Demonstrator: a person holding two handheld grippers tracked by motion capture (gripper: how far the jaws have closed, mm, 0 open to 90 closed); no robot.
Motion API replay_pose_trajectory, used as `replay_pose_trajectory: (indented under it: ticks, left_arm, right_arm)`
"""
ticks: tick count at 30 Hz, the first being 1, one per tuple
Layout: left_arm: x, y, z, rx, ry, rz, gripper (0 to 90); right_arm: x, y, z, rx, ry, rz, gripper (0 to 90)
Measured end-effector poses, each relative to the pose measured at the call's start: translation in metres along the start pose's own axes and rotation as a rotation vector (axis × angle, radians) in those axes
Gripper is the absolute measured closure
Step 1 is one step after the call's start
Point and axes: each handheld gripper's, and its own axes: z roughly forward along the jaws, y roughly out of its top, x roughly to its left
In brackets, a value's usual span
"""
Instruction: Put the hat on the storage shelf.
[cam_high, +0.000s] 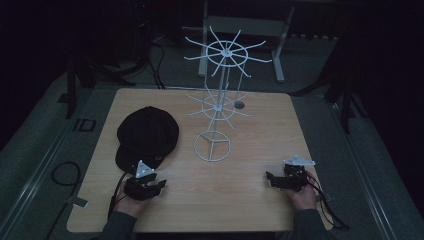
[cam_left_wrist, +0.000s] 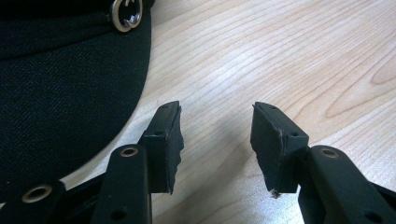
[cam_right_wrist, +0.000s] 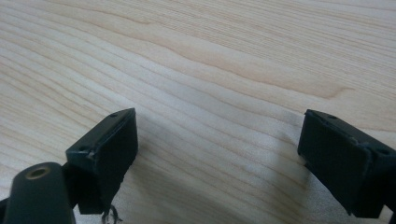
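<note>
Beside the black cap (cam_high: 147, 131), my left gripper (cam_left_wrist: 217, 140) and right gripper (cam_right_wrist: 217, 158) rest spread, empty; wire rack (cam_high: 220, 90) bare, nothing begun.

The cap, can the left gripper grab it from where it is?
Probably yes. The left gripper is open right beside the cap, whose brim lies just off its jaws with bare table between.
</note>
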Motion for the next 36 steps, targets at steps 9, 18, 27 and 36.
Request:
replay_pose_trajectory:
  ticks: [9, 18, 27, 36]
  left_arm:
    - [-0.001, 0.002, 0.0, -0.004, 0.001, 0.006, 53.3]
    - [0.001, 0.009, -0.009, -0.029, 0.026, 0.0, 53.1]
    - [0.009, 0.021, -0.025, -0.074, 0.071, -0.017, 52.6]
    - [0.024, 0.039, -0.035, -0.117, 0.122, -0.041, 50.6]
  right_arm:
    - [0.002, 0.0, 0.0, 0.0, -0.011, 0.013, 12.0]
    - [0.002, 0.0, 0.0, 0.0, -0.011, 0.013, 12.0]
    - [0.002, 0.0, 0.0, 0.0, -0.011, 0.012, 12.1]
    - [0.002, 0.0, 0.0, 0.0, -0.012, 0.012, 12.1]
